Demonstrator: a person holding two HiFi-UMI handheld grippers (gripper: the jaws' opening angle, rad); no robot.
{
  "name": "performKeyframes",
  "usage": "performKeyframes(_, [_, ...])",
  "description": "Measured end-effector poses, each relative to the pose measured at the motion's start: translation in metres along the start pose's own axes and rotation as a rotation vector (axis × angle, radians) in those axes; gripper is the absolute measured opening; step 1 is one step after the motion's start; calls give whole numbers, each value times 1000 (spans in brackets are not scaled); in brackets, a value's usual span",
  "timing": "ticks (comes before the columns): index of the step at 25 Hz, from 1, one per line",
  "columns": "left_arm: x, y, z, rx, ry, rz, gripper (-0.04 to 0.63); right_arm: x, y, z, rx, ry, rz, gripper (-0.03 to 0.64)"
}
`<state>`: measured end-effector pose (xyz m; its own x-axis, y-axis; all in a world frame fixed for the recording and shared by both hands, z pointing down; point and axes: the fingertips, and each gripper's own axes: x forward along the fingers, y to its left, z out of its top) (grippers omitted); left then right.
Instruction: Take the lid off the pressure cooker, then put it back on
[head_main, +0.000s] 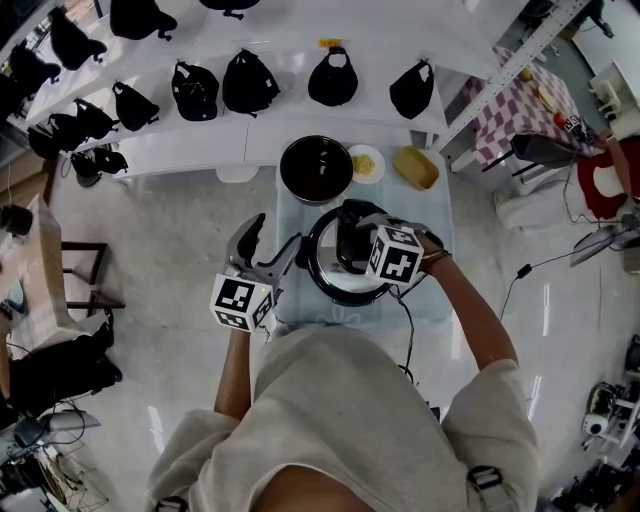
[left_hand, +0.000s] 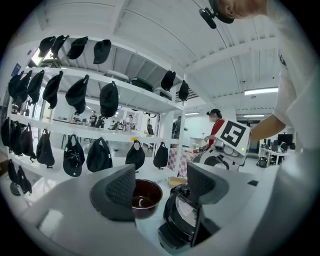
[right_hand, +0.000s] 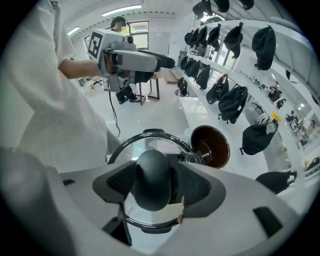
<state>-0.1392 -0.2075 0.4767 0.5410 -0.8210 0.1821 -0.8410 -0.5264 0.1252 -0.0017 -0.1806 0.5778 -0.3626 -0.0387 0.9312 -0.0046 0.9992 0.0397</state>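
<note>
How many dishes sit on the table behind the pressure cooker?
3: a dark brown bowl directly behind the pressure cooker, a small white plate right of it, and a yellow dish farthest right. Others may be hidden.

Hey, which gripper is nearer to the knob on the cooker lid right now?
Right. The right gripper has its jaws shut on the knob atop the lid. The left gripper hangs off the cooker's left side, jaws apart and holding nothing.

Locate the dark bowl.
In the head view, the dark bowl sits at the far end of the table, just beyond the pressure cooker, a small plate at its right.
</note>
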Motion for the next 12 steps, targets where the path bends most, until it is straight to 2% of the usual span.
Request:
performKeyframes(5, [1,1,2,11,7,-4,311,-17,-14,9,135,-150,-108,257])
performKeyframes(12, [5,4,1,24,22,1,311,-60,-46,2,461,-476,-339,231])
